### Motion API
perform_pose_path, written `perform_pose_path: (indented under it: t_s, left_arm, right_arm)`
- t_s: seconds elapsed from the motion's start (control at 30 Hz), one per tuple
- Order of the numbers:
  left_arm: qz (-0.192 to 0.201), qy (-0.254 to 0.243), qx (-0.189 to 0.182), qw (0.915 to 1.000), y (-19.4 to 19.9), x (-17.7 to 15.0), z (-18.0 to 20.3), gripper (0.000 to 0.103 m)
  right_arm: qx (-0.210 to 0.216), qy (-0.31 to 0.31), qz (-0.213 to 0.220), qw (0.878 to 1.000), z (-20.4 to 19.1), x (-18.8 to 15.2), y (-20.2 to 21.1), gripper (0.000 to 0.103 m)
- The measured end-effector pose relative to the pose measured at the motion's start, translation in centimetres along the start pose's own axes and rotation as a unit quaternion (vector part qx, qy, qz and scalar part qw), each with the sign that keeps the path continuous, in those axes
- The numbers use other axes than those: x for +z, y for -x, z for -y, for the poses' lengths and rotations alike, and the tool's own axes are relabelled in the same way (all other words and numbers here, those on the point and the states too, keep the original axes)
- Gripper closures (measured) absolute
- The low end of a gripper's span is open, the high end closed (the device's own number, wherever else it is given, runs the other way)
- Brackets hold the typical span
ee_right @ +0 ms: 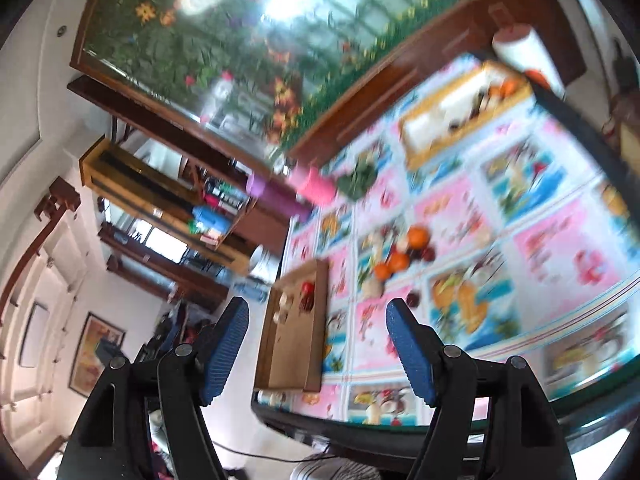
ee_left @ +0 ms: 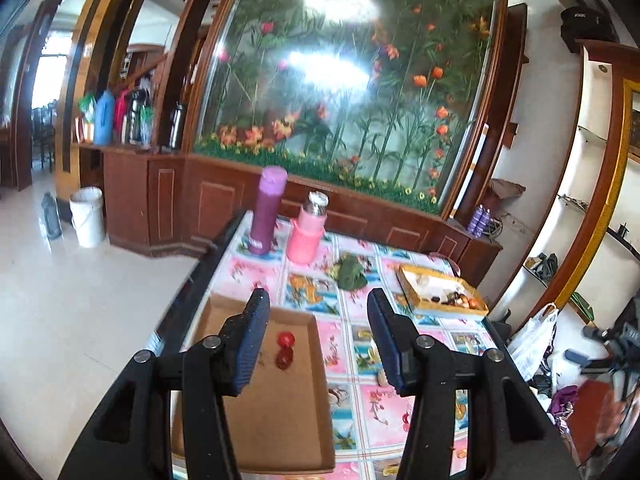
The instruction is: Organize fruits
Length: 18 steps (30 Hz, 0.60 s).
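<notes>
Both grippers are hanging wide apart with nothing between their blue pads: our left gripper (ee_left: 318, 344) is hovering above the brown cardboard tray (ee_left: 288, 408), and our right gripper (ee_right: 318, 348) is tilting sharply off the near edge of the surface (ee_right: 560, 280). We are looking down at a cloth of pink and blue picture squares covering that surface. Two red fruits (ee_left: 285, 347) are lying in the tray, just beside each other. In the blurred right view, oranges and dark fruits (ee_right: 400, 254) are sitting loose on the cloth, near the tray's long side. A yellow-rimmed box (ee_left: 442, 290) with more fruit is resting toward the far corner, well apart from the tray. A green leafy bunch (ee_left: 350, 273), a purple bottle (ee_left: 266, 210) and a pink flask (ee_left: 308, 228) are standing farther back. Behind them we are facing a wood-framed glass panel of painted flowers (ee_left: 352, 80), and a white bucket (ee_left: 87, 216) is sitting on the tiled floor.
</notes>
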<state>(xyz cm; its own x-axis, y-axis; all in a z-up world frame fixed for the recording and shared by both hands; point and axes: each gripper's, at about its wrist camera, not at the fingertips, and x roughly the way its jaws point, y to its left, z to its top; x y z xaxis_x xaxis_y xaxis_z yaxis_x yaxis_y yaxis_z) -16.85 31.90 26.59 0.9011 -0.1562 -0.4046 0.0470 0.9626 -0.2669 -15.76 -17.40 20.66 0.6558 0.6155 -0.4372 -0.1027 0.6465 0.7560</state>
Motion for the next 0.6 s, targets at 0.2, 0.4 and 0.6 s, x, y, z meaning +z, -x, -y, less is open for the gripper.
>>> perform_pose_path:
  t_s: [0.2, 0.4, 0.6]
  left_arm:
    - [0.057, -0.007, 0.032, 0.9978, 5.0, 5.8, -1.2, 0.053]
    - [0.087, 0.002, 0.117, 0.9893, 8.6, 14.4, -4.0, 0.053]
    - [0.108, 0.031, 0.244, 0.9631, 12.4, 21.5, -8.0, 0.053]
  right_arm:
    - [-0.045, 0.031, 0.112, 0.992, -4.8, 5.6, 10.7, 0.027]
    - [-0.097, 0.036, 0.174, 0.979, -10.1, 11.0, 17.9, 0.027]
    - [-0.173, 0.044, 0.246, 0.953, -15.4, 15.7, 26.2, 0.025]
